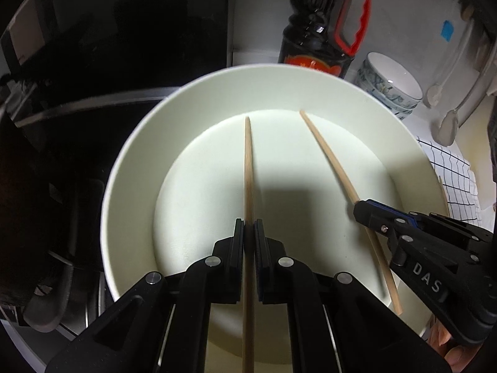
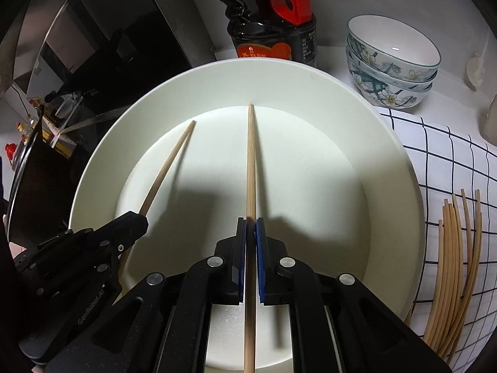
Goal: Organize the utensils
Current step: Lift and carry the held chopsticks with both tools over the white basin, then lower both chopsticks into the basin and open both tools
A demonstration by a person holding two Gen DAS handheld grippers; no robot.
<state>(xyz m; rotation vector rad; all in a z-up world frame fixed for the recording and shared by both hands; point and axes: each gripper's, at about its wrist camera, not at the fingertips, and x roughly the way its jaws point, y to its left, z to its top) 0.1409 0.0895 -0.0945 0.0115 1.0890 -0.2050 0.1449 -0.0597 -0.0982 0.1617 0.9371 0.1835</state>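
Observation:
A large white plate point(image 1: 136, 155) point(image 2: 388, 161) fills both views. My left gripper point(image 1: 248, 225) is shut on a wooden chopstick point(image 1: 248, 168) that points out over the plate's middle. My right gripper point(image 2: 251, 222) is shut on a second chopstick point(image 2: 250, 161), held the same way. In the left wrist view the right gripper point(image 1: 362, 209) enters from the right with its chopstick point(image 1: 326, 152). The right wrist view shows the left gripper point(image 2: 139, 220) at the lower left with its chopstick point(image 2: 169, 168). Both chopstick tips hang above the plate.
A dark sauce bottle point(image 2: 273, 31) with a red handle stands behind the plate. Stacked floral bowls point(image 2: 391, 62) sit at the back right. Several loose chopsticks point(image 2: 450, 273) lie on a checked cloth point(image 2: 447, 161) to the right. A dark stove area point(image 1: 77, 77) lies left.

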